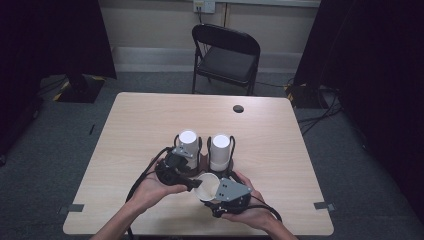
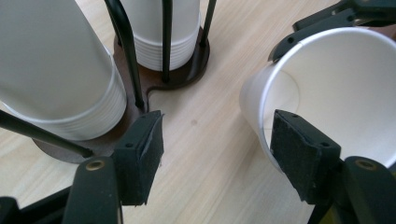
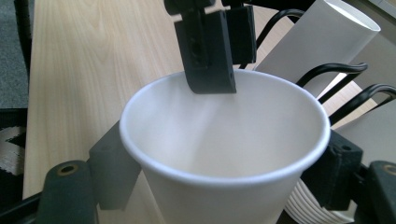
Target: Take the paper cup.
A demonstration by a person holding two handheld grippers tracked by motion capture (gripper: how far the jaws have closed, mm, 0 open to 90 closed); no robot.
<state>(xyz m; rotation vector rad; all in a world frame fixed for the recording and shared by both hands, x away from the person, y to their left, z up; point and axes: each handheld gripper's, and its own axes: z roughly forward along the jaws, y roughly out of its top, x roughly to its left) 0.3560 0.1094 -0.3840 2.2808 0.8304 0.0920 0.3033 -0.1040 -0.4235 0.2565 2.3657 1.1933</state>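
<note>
right gripper (image 1: 216,192) near the table's (image 1: 135,120) front edge clamps a single paper cup (image 1: 207,186), one jaw on each side of its wall, the cup tipped with its mouth toward the left gripper (image 1: 192,172). left gripper's jaws stand wide apart, one pad (image 2: 299,151) at the cup's rim and possibly just inside it, the other pad (image 2: 140,154) over bare wood. behind them a dark wire holder (image 1: 202,161) carries two stacks of upturned cups (image 1: 220,151); farther back stands a folding chair (image 1: 226,57).

Wooden table (image 1: 140,130) bearing cup rack (image 1: 202,162)
</note>
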